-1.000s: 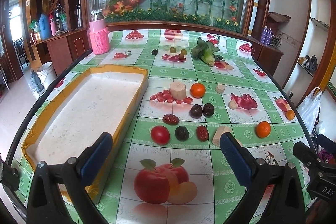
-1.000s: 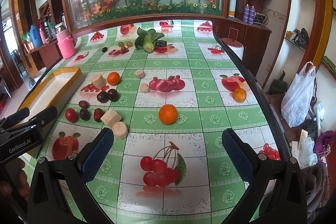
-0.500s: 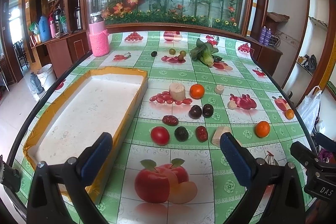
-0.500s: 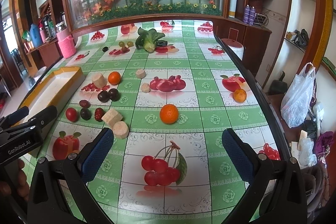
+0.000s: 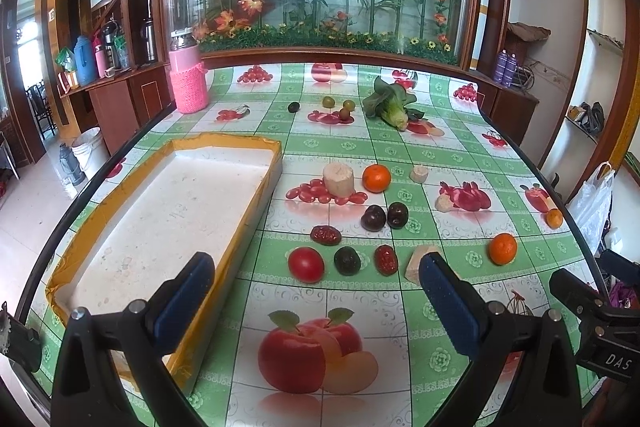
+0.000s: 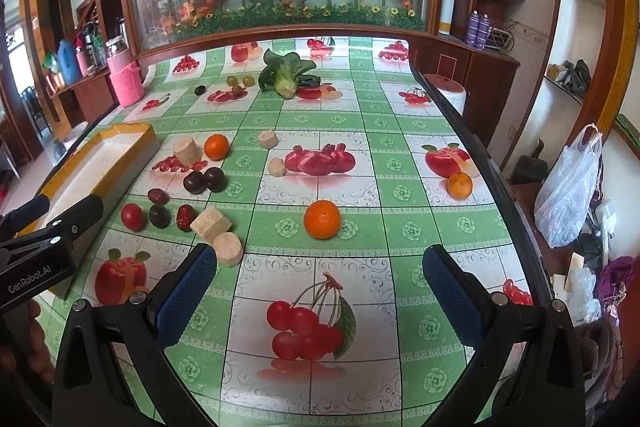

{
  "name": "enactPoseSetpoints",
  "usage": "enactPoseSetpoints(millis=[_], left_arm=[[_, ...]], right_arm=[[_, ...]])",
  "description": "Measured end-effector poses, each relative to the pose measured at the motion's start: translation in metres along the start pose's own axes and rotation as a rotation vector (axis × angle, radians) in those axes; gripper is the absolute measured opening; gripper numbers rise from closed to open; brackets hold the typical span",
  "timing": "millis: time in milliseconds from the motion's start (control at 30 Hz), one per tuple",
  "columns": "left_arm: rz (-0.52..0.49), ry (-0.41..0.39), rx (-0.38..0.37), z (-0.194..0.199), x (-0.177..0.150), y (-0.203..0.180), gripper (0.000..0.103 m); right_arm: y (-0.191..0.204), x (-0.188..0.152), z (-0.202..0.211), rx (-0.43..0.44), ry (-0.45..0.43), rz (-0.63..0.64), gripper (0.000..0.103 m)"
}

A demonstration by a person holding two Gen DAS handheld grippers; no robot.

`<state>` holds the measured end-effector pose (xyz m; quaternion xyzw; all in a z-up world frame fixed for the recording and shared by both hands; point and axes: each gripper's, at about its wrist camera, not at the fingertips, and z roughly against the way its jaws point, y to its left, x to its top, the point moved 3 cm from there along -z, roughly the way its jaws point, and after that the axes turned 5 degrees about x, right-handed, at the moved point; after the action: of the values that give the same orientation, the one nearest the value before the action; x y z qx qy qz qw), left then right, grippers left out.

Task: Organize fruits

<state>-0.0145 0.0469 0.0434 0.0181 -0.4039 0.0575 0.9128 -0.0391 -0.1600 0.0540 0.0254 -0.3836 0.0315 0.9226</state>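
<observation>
Loose fruit lies on a green fruit-print tablecloth. In the left wrist view a red tomato point(image 5: 306, 264), a dark plum point(image 5: 347, 261), red dates point(image 5: 386, 259), two dark plums point(image 5: 385, 216) and an orange point(image 5: 376, 178) lie just ahead of my open, empty left gripper point(image 5: 312, 293). A white foam tray with yellow rim point(image 5: 256, 187) lies to its left. In the right wrist view an orange point(image 6: 322, 219) sits ahead of my open, empty right gripper point(image 6: 316, 291); a smaller orange point(image 6: 459, 185) lies far right.
Beige cork-like blocks point(image 6: 211, 224) lie among the fruit. A bok choy point(image 5: 390, 105), small green grapes point(image 5: 329, 102) and a pink knitted jar point(image 5: 188, 83) stand at the back. The table edge point(image 6: 500, 179) runs along the right; a plastic bag point(image 6: 568, 195) hangs beyond it.
Both grippers have edged slightly forward; the fruit appears a little nearer. Nothing was grasped or moved.
</observation>
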Motion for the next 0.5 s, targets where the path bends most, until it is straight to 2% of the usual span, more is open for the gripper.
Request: enactPoseSetpoints(millis=[500], left_arm=[[-0.013, 0.024, 0.037, -0.009, -0.003, -0.001, 0.103]], right_arm=[[-0.008, 0.004, -0.016, 0.012, 0.022, 0.009, 0.103]])
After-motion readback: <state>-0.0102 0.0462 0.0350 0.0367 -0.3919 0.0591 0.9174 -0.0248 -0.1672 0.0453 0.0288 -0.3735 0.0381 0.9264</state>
